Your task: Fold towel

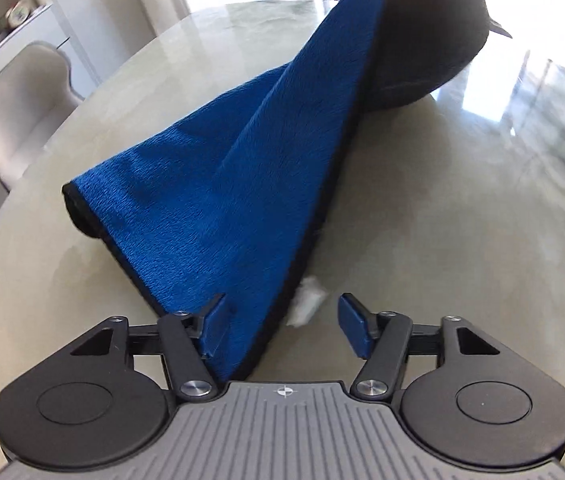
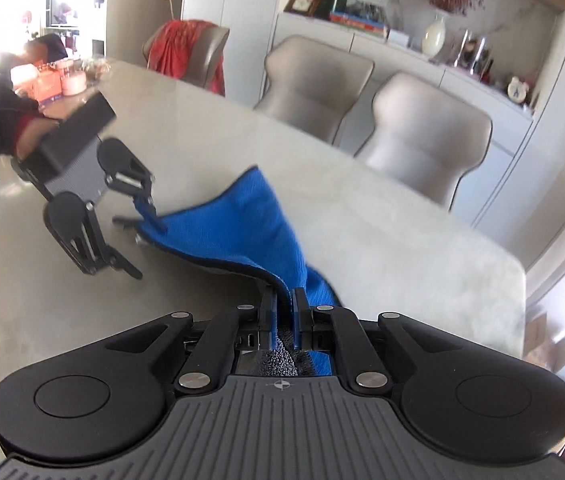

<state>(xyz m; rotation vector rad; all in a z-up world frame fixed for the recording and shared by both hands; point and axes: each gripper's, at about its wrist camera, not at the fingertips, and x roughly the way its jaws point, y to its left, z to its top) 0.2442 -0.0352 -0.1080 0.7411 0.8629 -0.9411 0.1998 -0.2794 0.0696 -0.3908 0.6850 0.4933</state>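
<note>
Fold barely begun. Towel [image 2: 238,216] blue, dark-hemmed, partly off the table [image 2: 382,240], not yet doubled over; no crease laid flat.

Right gripper [image 2: 282,312]: jaws nearly closed, clamped on towel hem, cloth bunched between pads and running back into the throat. That end raised clear of the table.

Left gripper [image 1: 280,326]: jaws part open, at a middling gap. In its own view, one finger [image 1: 214,330] against the towel corner, the other finger [image 1: 356,330] clear of the cloth with bare table between. Pinch not made; judged a loose contact, not a grip. In the right view, seen near the table's left side, tip at the towel's far corner.

Towel position: mid-table, strung between the two grippers, low at the left corner, climbing to the right one. Long axis along that line, slanting up; a free corner peaks toward the chairs [image 2: 422,140]. Grey underside [image 1: 422,40] showing where the cloth twists.

Left to do: secure the left corner, bring raised edge over onto the opposite edge, lay flat, align hems.
</note>
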